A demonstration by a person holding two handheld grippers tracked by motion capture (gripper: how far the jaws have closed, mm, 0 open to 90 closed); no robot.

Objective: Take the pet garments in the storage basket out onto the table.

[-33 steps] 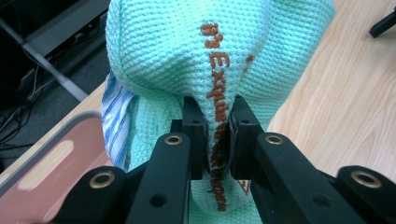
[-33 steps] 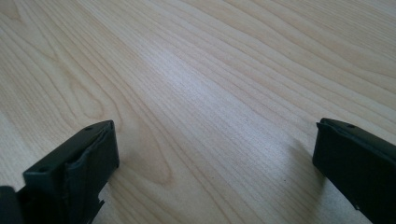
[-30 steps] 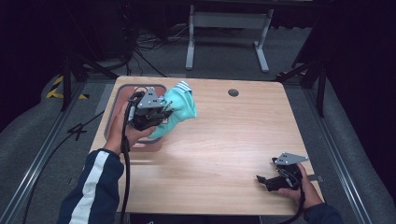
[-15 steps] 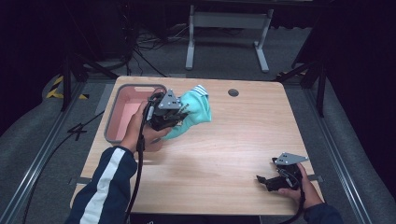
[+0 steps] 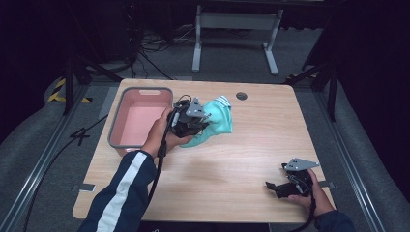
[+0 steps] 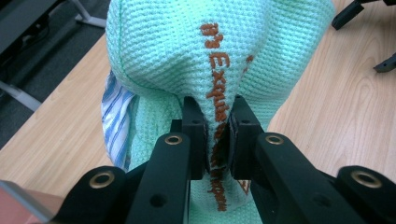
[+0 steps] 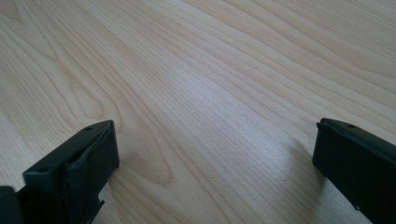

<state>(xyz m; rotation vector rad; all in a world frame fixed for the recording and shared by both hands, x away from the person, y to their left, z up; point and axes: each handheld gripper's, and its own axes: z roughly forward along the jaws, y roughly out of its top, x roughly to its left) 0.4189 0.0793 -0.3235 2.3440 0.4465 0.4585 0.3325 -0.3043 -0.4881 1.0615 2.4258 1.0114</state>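
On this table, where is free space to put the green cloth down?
The wide bare wood between the pink tub, the green cloth and the right hand-held gripper is free, as is the far right corner past the round grommet. The left hand-held gripper, shut on the cloth, crowds the space beside the tub.

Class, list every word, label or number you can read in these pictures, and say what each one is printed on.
Orange lettering on the green cloth, running into the shut left gripper: one word starts "Exp", the rest is too creased and blurred to read.
No text is readable on the pink bin or table.
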